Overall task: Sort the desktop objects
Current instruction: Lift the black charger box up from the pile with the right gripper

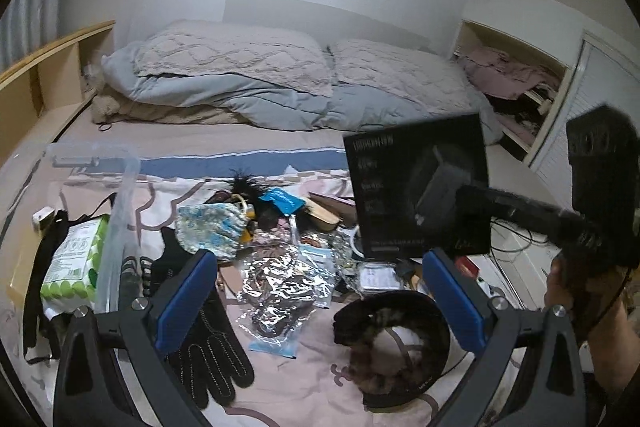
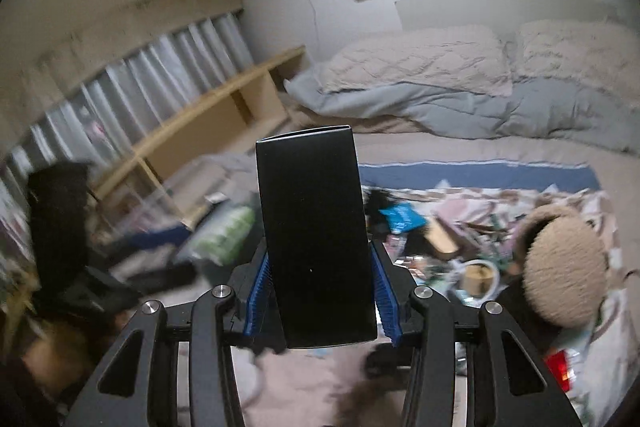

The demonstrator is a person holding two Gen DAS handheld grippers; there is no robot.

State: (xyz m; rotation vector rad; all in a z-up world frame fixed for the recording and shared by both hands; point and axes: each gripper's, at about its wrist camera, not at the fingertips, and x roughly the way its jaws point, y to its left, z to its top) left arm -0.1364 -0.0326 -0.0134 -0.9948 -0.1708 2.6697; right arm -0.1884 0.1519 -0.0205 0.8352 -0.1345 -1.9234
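Two grippers in play: the right gripper [image 2: 316, 301] has its blue-padded fingers [image 2: 258, 301] clamped on a tall glossy black cardboard box [image 2: 314, 239], held up in the air above the cluttered bed [image 1: 280, 147]. The left gripper [image 1: 320, 303] hangs spread and empty over a dark furry headband [image 1: 394, 343] and black glove [image 1: 212, 347]. Best to keep that box level, carry it steadily clear of the pile, and let go only once it is set down.

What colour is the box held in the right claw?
Black: a glossy cardboard box, clearest in the right wrist view.
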